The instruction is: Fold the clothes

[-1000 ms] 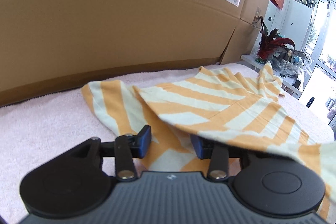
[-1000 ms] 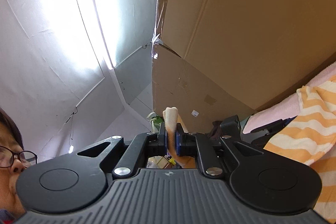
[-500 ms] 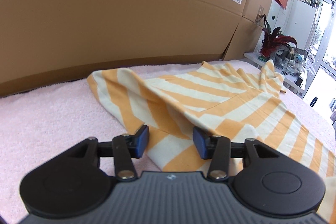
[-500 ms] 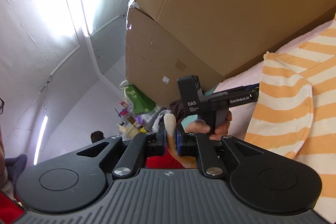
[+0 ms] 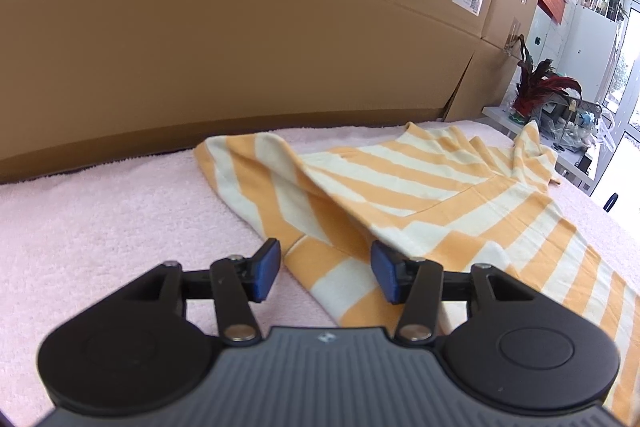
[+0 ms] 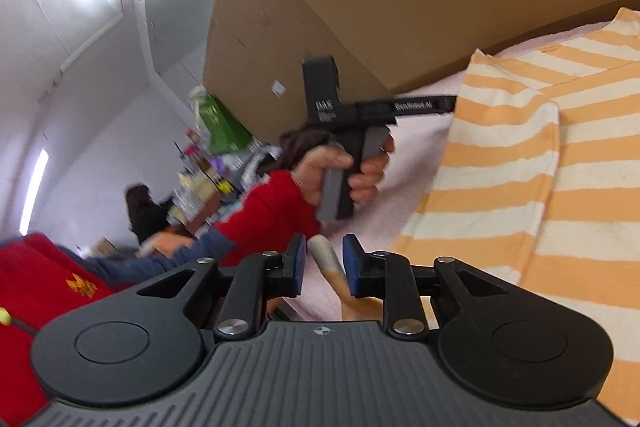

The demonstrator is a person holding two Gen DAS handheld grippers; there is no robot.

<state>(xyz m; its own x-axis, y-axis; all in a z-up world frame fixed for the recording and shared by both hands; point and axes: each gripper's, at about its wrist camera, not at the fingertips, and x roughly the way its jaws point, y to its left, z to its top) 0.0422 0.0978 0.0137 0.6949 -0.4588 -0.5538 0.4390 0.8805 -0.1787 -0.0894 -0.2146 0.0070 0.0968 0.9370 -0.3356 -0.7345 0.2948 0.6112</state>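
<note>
- Left wrist view: left gripper (image 5: 325, 269) opening, pads clear of the striped garment (image 5: 440, 195) lying between them on the pink towel (image 5: 100, 219), toward its far edge by the cardboard boxes (image 5: 240, 27)
- Right wrist view alone shows the hand (image 6: 344, 171) holding the left gripper; right gripper (image 6: 323, 265) opening, a garment fold loose between its pads

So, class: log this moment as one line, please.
garment: orange-and-cream striped cotton shirt on pink towel | left tongs: opening | right tongs: opening, releasing fabric fold
</note>
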